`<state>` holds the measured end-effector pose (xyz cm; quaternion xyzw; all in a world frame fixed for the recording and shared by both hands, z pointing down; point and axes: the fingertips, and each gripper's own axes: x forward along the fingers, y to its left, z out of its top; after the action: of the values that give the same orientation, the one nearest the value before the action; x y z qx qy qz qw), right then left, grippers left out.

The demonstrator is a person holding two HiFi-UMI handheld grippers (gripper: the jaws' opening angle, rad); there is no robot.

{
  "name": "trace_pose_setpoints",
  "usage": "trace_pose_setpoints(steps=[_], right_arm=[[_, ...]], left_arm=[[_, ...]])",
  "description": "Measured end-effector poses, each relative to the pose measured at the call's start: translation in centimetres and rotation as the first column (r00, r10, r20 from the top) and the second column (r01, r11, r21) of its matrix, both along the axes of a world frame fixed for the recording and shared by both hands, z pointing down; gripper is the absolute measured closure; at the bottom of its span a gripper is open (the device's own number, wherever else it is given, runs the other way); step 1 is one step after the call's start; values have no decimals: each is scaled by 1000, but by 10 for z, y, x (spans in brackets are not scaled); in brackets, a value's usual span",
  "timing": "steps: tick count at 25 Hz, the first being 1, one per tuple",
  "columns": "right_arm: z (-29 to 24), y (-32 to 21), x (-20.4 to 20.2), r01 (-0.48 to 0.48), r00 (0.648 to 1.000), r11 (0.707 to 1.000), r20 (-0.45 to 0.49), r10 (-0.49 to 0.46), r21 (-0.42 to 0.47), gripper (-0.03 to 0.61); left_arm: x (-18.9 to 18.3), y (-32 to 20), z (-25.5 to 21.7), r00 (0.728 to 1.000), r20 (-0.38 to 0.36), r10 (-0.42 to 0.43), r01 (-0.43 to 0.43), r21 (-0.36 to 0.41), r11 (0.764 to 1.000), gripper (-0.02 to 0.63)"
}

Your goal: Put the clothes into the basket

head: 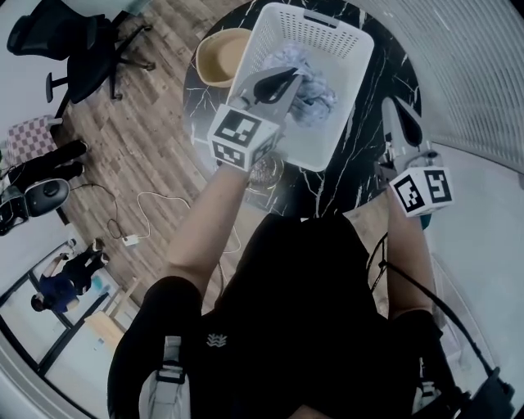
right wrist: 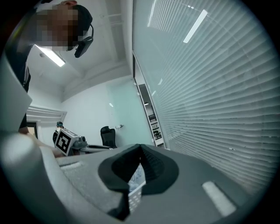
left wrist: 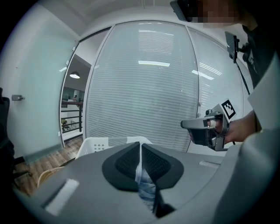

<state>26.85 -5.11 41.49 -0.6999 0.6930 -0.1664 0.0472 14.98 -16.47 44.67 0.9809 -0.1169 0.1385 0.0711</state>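
Head view: your left gripper (head: 289, 76) is over the basket (head: 327, 20), fingers (left wrist: 124, 162) pinched shut on the bluish clothes (head: 315, 98). Right gripper (head: 391, 106) is just beside the basket, fingers (right wrist: 154, 168) closed, empty.

I see a round black marble table (head: 360, 151) with a tan bowl (head: 219, 57) on it, a black office chair (head: 74, 45) on the wood floor (head: 155, 106) at upper left — a white cable (head: 151, 196) trailing across the boards — and pale slatted blinds (head: 483, 65) along the right.
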Motion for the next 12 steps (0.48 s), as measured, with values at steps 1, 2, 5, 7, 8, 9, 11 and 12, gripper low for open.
trace_pose_setpoints(steps=[1,2,5,7,8,9,11,12], right_arm=[[2,0,0,0,1000,1000,2,0,-3,578],[4,0,1,-3,1000,1000,5,3,-7,578],[12,2,0,-8,1000,1000,16,9,-17,578],[18,4,-3,-6,1000,1000,23,7,-23,578],[20,4,-4,-5,1000,1000,27,6,-26,578],[23,5,-5,-5,999,1000,31,6,-29,578],[28,6,-5,-7,999,999,36,8,-34,578],[29,6,-5,-8,999,999,36,9,-35,578]], left_arm=[[1,0,3,1000,6,2,-2,-2,1000,595],[1,0,6,1000,11,3,-3,-6,1000,595],[2,1,18,999,31,7,-6,-19,1000,595],[1,2,26,999,45,8,-7,-19,1000,595],[1,2,28,999,51,8,-7,-18,1000,595],[1,2,31,998,57,9,-9,-18,1000,595],[1,2,39,997,76,11,-9,-22,1000,595],[0,1,45,996,90,10,-7,-31,1000,595]])
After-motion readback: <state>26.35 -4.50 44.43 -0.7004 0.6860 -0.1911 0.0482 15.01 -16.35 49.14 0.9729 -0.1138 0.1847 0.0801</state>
